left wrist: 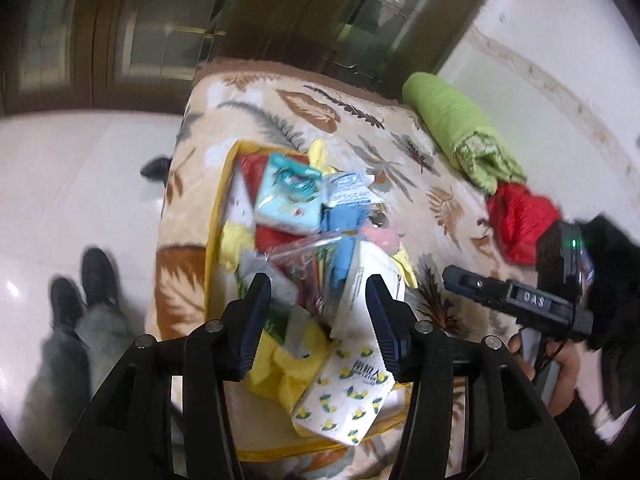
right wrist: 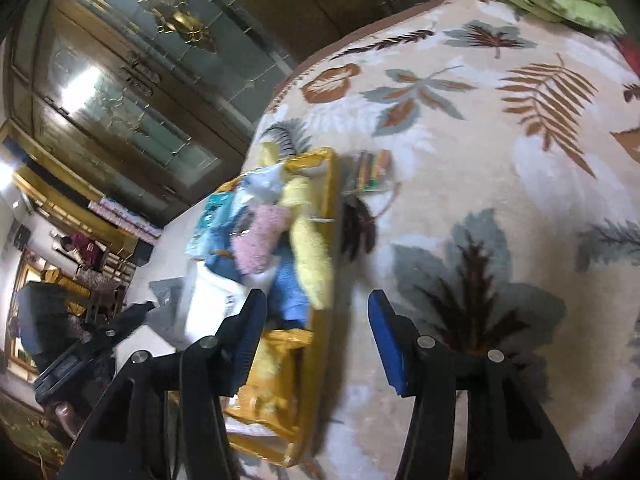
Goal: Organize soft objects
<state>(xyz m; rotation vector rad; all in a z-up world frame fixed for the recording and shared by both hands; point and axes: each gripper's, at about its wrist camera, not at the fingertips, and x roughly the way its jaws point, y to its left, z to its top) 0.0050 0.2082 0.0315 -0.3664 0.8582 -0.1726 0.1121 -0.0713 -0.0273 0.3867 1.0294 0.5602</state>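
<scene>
Left wrist view blurs the bin (left wrist: 216, 216); both tools, left tool (left wrist: 316, 312) and right tool (right wrist: 316, 320), gape empty.

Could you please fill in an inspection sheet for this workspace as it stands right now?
Surface: leaf-print blanket over a bed.
Job's things: yellow bin heaped with soft packs and cloths; lemon-print pack at its near end.
Clutter: green roll, red cloth, crayon packet beside the bin.
Grippers: left gripper open, empty; right gripper open, empty.
Cables: nothing seen.
Surroundings: wooden glass-door cabinet, pale floor.
</scene>
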